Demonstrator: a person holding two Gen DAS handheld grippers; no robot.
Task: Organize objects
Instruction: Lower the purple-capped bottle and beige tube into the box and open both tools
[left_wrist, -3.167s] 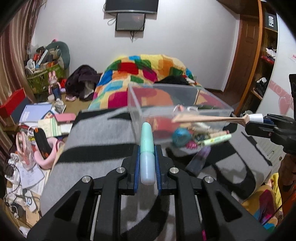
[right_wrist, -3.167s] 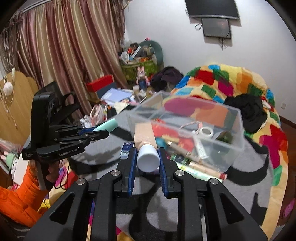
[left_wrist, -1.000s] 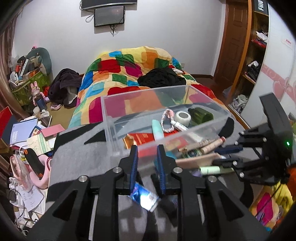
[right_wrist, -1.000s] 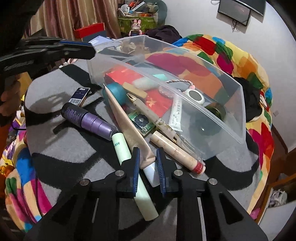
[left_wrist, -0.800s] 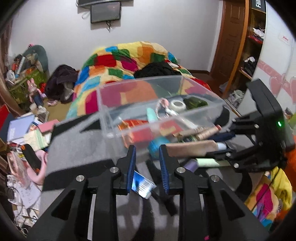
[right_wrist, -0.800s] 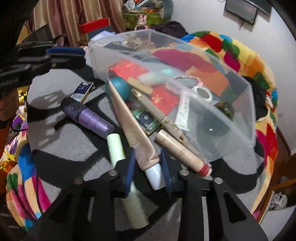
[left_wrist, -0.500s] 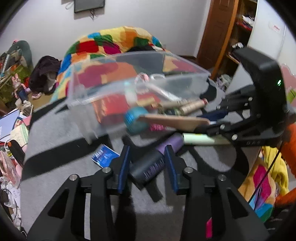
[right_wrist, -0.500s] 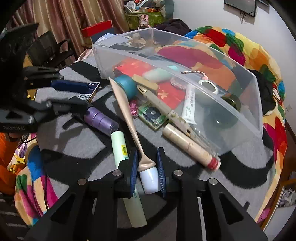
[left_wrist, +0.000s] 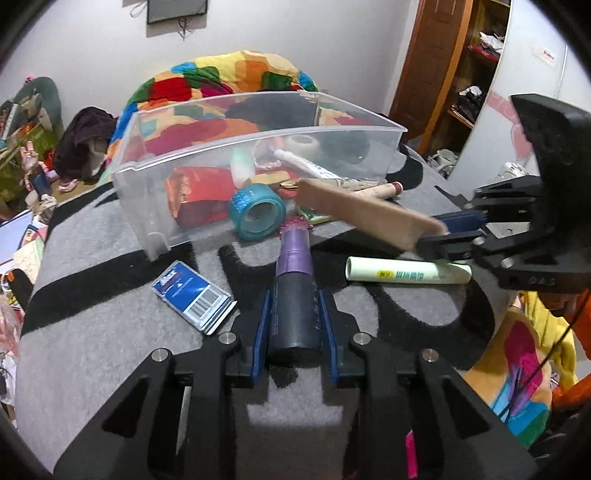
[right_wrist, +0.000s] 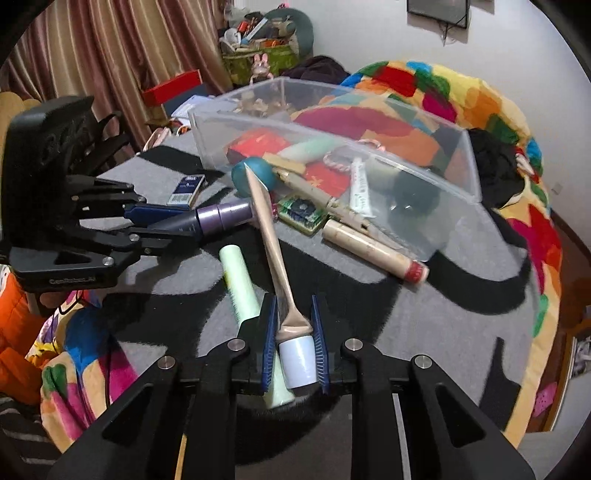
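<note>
Grey-and-black blanket (left_wrist: 103, 295) is spread under a clear bin (left_wrist: 155, 206). From the left wrist view, the left tool (left_wrist: 295, 314) is seen closing on a purple bottle (left_wrist: 293, 280) lying flat. From the right wrist view, the right tool (right_wrist: 293, 332) is seen clamped on a beige tube (right_wrist: 269, 240) by its white cap. A pale green tube (right_wrist: 240, 280) is partly hidden beneath that tool.

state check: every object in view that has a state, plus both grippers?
Left gripper: jaws closing around the dark purple-capped bottle, which lies on the grey rug.
Right gripper: shut on the white cap of the beige squeeze tube, lifted at a tilt.
Clear plastic bin: open-topped, partly filled.
Pale green tube: lying loose on rug.
Blue barcode packet: flat on rug.
Teal tape roll: on its side against bin.
</note>
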